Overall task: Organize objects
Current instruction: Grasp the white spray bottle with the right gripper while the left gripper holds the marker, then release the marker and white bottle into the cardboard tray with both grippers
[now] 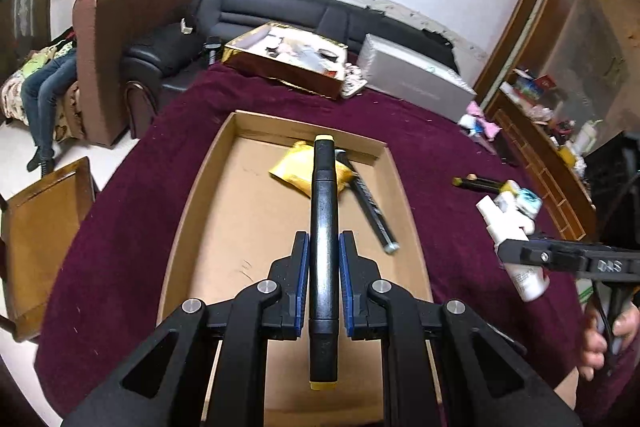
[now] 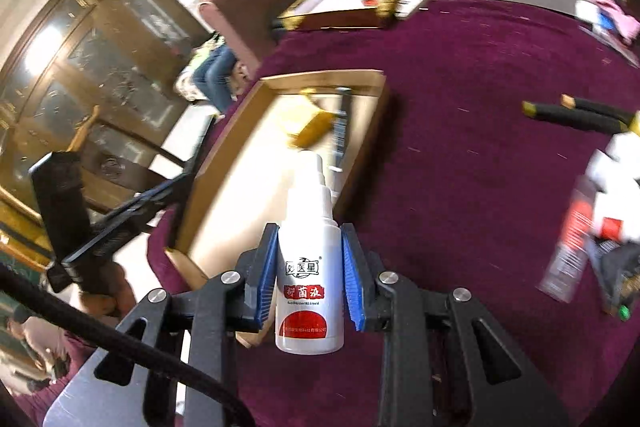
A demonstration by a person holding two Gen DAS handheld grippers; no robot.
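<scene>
A black marker (image 1: 324,259) with yellow end caps is clamped lengthwise between the blue pads of the left claw (image 1: 324,259), held above the cardboard tray (image 1: 192,211), probably for dropping in with what is already sorted. 2 items already lie in the tray: a yellow packet (image 1: 292,167) and a dark pen-like stick (image 1: 372,207), both near the far wall, the stick resting partly against the packet.

A white spray bottle (image 2: 308,267) is gripped around its body by the right claw (image 2: 308,267), nozzle pointing away, off the maroon cloth of the desk (image 2: 460,167) just beside the tray's near corner; the grip at the body's middle keeps the label facing the camera. Judged from this, the bottle is next in line for the tray.

Writing: on the bottle's label a boxed logo of 3 Chinese characters, seemingly "处医星", then red "抑菌液", a faint line of small Latin text too small to read, and a red band with fine Chinese print. "D4S"-like lettering is seen on the right claw's side in the left wrist view, not fully legible.

Unsorted things are left on the cloth at the right: 2 more black markers (image 2: 576,115) and a blurred heap of packages (image 2: 600,211). Farther off, a gold box (image 1: 288,59) and a grey box (image 1: 412,75) stand at the desk's far edge.
</scene>
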